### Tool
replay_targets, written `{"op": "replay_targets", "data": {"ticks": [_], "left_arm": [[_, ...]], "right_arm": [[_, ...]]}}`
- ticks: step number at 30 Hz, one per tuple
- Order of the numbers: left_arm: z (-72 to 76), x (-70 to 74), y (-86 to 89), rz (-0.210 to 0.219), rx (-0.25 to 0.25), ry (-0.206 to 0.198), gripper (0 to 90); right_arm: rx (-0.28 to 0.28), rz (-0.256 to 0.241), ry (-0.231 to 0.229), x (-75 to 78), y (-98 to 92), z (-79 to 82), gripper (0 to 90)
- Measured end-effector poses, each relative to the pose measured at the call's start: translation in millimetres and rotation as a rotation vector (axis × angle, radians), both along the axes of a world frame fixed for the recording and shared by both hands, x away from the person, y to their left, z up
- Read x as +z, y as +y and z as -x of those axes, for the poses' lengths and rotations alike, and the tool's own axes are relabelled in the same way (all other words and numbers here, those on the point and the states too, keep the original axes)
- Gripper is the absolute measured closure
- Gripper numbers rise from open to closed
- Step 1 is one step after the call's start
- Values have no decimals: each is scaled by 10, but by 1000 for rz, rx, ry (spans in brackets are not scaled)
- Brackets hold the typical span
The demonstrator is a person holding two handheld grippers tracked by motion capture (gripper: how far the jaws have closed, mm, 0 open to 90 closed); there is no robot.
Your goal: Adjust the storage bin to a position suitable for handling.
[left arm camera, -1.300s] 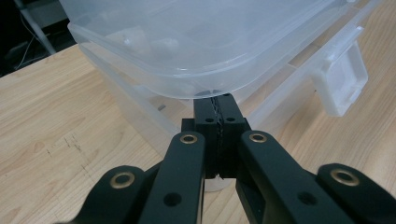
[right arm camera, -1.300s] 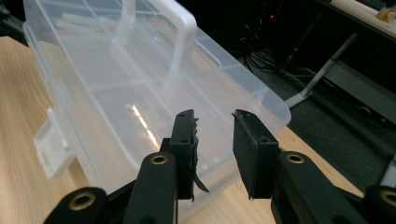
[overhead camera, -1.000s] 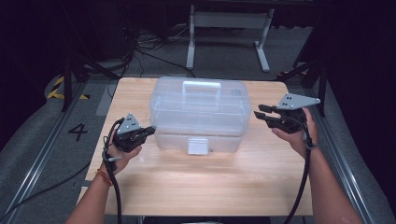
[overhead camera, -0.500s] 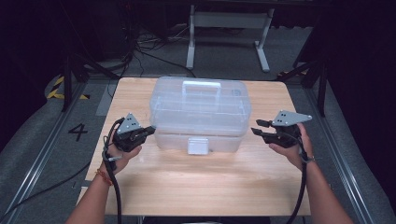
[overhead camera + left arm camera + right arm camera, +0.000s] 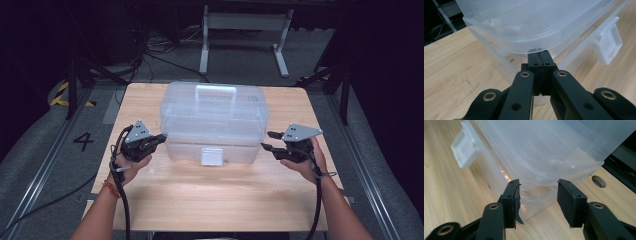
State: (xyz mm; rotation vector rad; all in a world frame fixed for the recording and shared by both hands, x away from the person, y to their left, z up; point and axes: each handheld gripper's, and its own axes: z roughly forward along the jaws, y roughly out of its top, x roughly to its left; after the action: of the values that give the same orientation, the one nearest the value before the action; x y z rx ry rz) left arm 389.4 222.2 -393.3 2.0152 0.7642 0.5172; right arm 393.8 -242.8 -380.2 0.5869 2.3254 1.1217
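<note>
Sitting mid-frame on the tabletop [image 5: 150, 200]: clear plastic box [image 5: 214, 120] | left claw [image 5: 161, 138] pressed closed, empty, at box's left corner | right claw [image 5: 269, 141] parted, empty, beside right corner

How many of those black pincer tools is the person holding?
2. The left gripper sits at the box's left end, jaws shut. The right gripper sits at its right end, jaws open.

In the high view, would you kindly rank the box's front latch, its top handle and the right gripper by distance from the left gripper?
1. Front latch: right of the left gripper, low on the box's front.
2. Top handle: on the lid, farther back.
3. Right gripper: beyond the box's opposite end.
</note>
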Motion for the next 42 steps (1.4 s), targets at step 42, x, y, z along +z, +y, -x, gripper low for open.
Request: {"op": "replay_targets", "data": {"ticks": [42], "left_arm": [[143, 172, 166, -9, 17, -54, 861]], "right_arm": [[-135, -192, -191, 193, 34, -67, 525]]}}
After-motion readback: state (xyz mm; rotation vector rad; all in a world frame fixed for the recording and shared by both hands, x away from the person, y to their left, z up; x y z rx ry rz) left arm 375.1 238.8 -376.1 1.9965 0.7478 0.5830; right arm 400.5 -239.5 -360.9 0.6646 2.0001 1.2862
